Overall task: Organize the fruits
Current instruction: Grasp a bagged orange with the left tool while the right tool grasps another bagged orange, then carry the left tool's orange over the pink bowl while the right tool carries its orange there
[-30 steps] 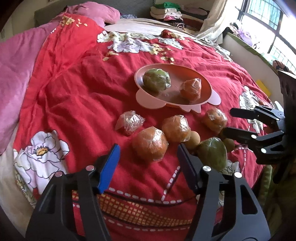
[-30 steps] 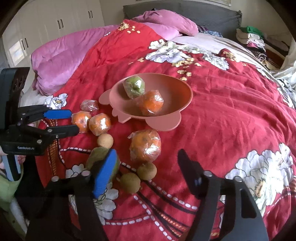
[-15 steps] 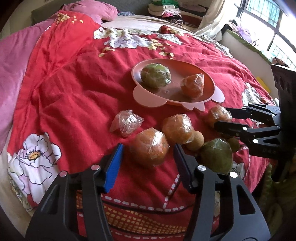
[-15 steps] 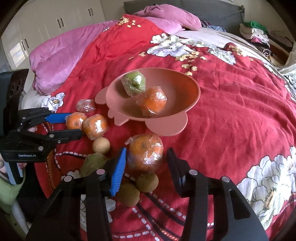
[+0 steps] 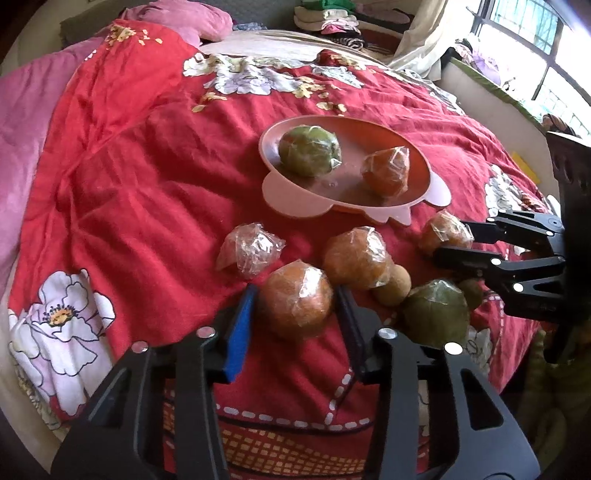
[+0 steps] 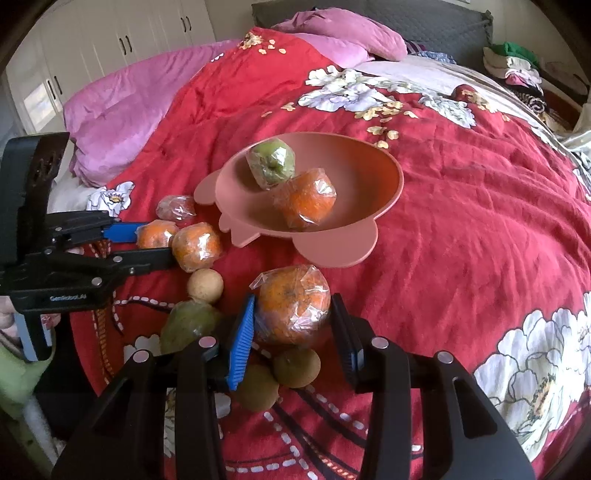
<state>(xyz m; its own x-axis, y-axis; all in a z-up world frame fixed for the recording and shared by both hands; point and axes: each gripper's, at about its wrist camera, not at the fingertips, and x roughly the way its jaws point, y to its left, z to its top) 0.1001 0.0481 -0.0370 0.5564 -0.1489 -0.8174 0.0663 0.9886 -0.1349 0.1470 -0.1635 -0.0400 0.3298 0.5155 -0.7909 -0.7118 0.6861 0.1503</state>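
Observation:
A pink bowl (image 5: 280, 192) (image 6: 384, 206) on the red quilt holds a wrapped green apple (image 5: 308, 155) and a wrapped orange (image 5: 386, 173). My left gripper (image 5: 295, 314) has its jaws close on both sides of a wrapped orange (image 5: 299, 306) lying on the quilt. My right gripper (image 6: 293, 321) likewise has its jaws against another wrapped orange (image 6: 293, 310), which also shows in the left wrist view (image 5: 445, 236). Another wrapped orange (image 5: 356, 258), a small wrapped fruit (image 5: 249, 251), a green fruit (image 5: 434, 317) and brown round fruits (image 5: 391, 286) lie around.
The quilt's front edge drops off just behind both grippers. Pink pillows (image 6: 122, 110) lie at the left, folded clothes (image 5: 332, 18) at the bed's far end, a window ledge (image 5: 491, 85) at the right.
Both grippers have moved forward and narrowed, each now with its jaws around a wrapped orange. The fruits themselves have not shifted.

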